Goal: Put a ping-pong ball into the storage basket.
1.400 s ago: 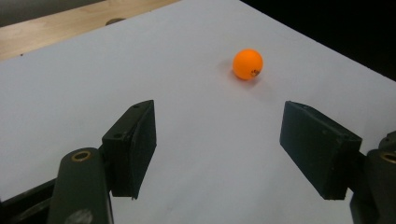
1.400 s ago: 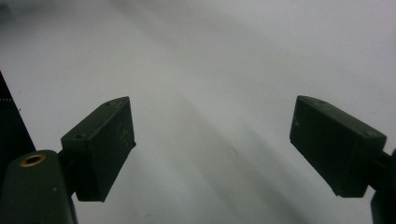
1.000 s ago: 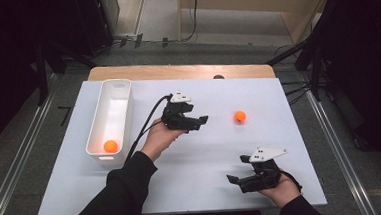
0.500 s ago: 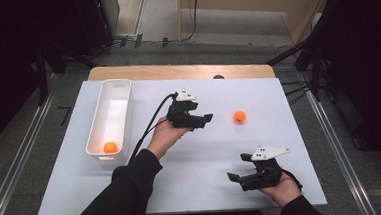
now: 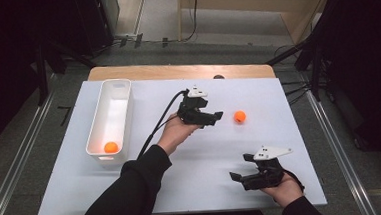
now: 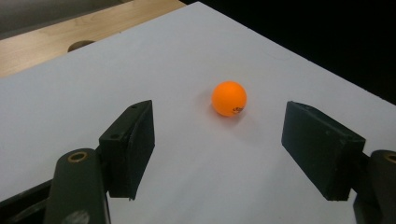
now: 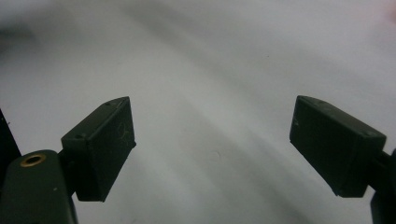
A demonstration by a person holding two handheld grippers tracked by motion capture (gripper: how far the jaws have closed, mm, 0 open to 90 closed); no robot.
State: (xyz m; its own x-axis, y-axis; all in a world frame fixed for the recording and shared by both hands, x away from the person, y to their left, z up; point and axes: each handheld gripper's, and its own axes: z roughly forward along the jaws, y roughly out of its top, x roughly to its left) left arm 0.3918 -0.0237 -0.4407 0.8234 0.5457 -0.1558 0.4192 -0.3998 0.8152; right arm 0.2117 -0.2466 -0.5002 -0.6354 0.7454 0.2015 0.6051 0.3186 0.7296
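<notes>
Light falls from above on the white table (image 5: pixel 193 187), which looks bright, while the floor and room around the table stay very dark. The orange ball (image 6: pixel 229 98) on the table is sharp and has a small soft shadow beside it. In the right gripper view the table is blurry and streaky, maybe from glare. The high view looks a little grainy.

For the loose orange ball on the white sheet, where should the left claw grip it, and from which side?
Across its widest middle, pads on opposite sides. The orange ball is round and lies free on the sheet, so coming straight on from the left claw side, as its open jaws already line up, probably suits best.
</notes>
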